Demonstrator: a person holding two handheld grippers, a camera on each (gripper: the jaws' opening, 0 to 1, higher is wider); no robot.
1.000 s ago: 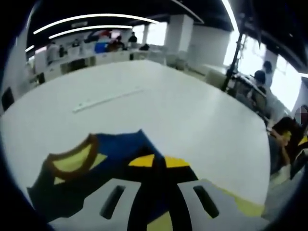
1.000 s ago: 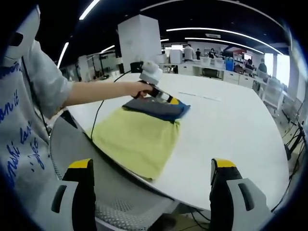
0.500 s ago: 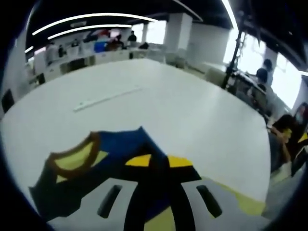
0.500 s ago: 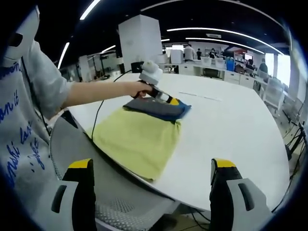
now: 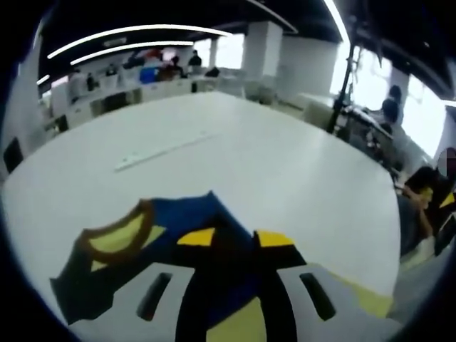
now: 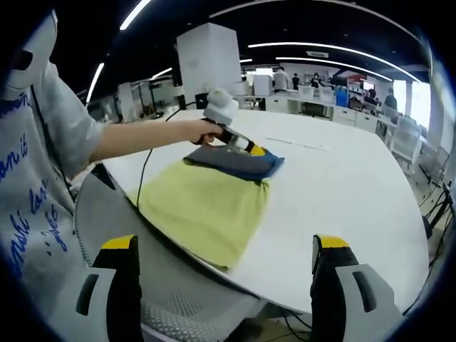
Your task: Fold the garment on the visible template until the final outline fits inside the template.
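The left gripper view sits low and very close over the shirt (image 5: 153, 246), looking along its own jaws across the white table (image 5: 271, 164) toward the desks at 12 o'clock. The right gripper view hangs back off the table's near edge, above a grey chair (image 6: 135, 242), facing the table (image 6: 342, 192) from well away. Both views share the shirt (image 6: 235, 162) and the table; the right one also takes in the left gripper (image 6: 251, 148) at about 11 o'clock.

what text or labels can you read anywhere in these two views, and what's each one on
"it" in blue script on the person's grey sweatshirt; the blue lettering around it is cut off and too distorted to read.
No readable print on the navy garment, the yellow cloth or the white table.
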